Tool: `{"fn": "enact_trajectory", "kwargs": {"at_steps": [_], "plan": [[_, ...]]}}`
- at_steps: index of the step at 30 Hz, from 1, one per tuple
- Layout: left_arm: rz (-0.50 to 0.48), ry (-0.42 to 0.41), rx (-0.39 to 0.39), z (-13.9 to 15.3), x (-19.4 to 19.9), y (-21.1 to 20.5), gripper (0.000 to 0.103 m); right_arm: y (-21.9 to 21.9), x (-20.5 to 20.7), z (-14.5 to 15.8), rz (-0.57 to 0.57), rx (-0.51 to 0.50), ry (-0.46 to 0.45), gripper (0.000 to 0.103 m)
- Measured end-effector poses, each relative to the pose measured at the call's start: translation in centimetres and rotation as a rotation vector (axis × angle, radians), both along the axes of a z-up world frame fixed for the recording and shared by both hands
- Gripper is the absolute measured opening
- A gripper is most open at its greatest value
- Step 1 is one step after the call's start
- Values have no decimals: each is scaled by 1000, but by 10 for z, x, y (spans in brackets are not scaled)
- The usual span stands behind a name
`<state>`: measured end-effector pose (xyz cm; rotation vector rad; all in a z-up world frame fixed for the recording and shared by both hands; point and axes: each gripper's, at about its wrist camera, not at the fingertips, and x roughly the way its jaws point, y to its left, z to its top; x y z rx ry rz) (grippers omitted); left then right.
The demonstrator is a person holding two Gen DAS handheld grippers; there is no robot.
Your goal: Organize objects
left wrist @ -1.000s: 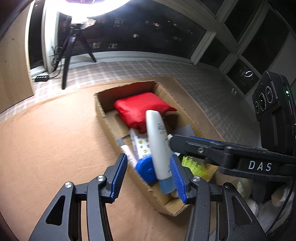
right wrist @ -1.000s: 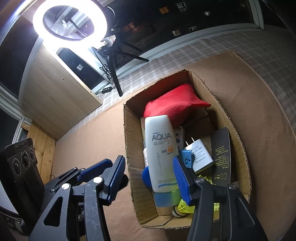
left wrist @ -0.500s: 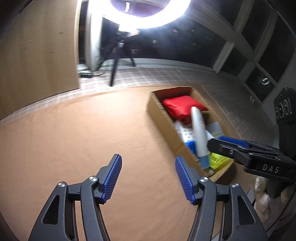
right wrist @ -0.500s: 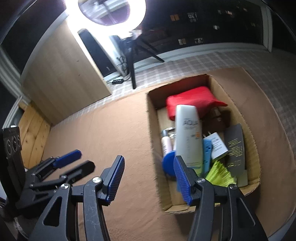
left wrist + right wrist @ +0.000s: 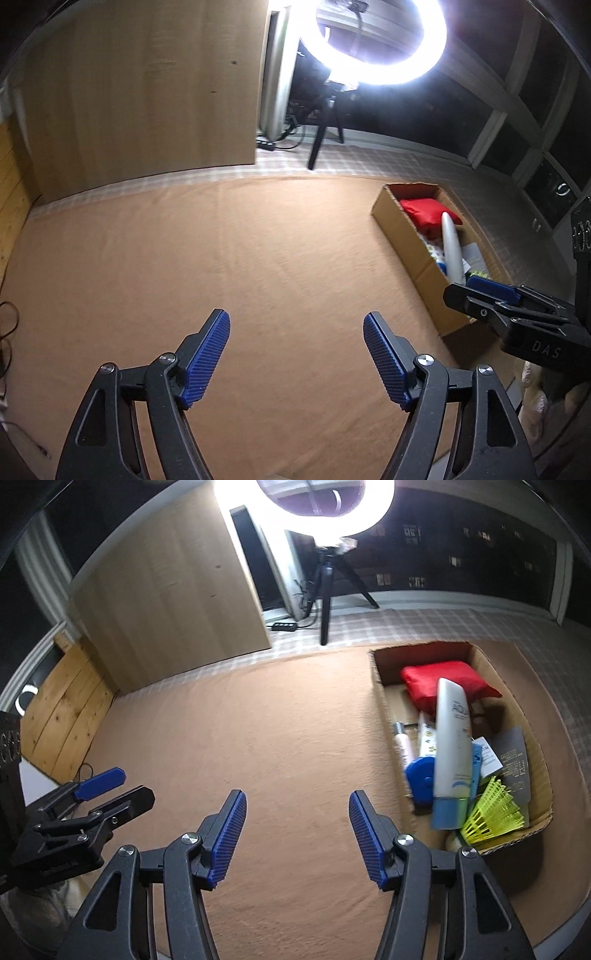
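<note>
**Cardboard box filled, both grippers clear of it**

Cardboard box (image 5: 413, 236) sits off right on the brown cloth (image 5: 258, 258) in the left wrist view; left gripper (image 5: 296, 356) gapes wide, empty.

Right wrist view: right gripper (image 5: 297, 840) likewise wide and empty, beside the box; sunscreen tube (image 5: 451, 753) lies across the contents, by the red pouch (image 5: 439, 683) and yellow shuttlecock (image 5: 493, 814). Nothing loose visible; I'd check before withdrawing.

A ring light (image 5: 321, 506) on a tripod (image 5: 325, 590) glares beside a wooden cabinet (image 5: 170, 590); dark windows (image 5: 491, 92) overlook a tan carpet (image 5: 258, 258) and checked floor (image 5: 406, 624).
</note>
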<state>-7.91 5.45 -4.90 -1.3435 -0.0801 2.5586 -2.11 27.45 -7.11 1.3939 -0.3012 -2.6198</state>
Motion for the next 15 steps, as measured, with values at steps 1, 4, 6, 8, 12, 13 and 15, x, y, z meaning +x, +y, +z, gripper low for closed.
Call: {"fn": "enact_trajectory", "kwargs": {"at_steps": [1,4,6,8,12,13,15], "plan": [[9,3,-3,2,4,-6,79,-7,3,1,6,8,7,54],[29,8,-10,5,14,-15,81,-24,8,4,23,17,21,55],[44,10,-8,7,19,-21,82,-34,13,6,32,24,30,56],[65,15,-13,7,27,-28,84,-44,16,7,39,41,40,56],[93,11,-27,3,38,-41,88,-60,24,6,49,67,52,57],[98,7,-29,1,40,-44,88,-63,25,5,51,68,52,57],[112,5,-29,0,44,-50,88,-68,28,4,50,76,55,57]]}}
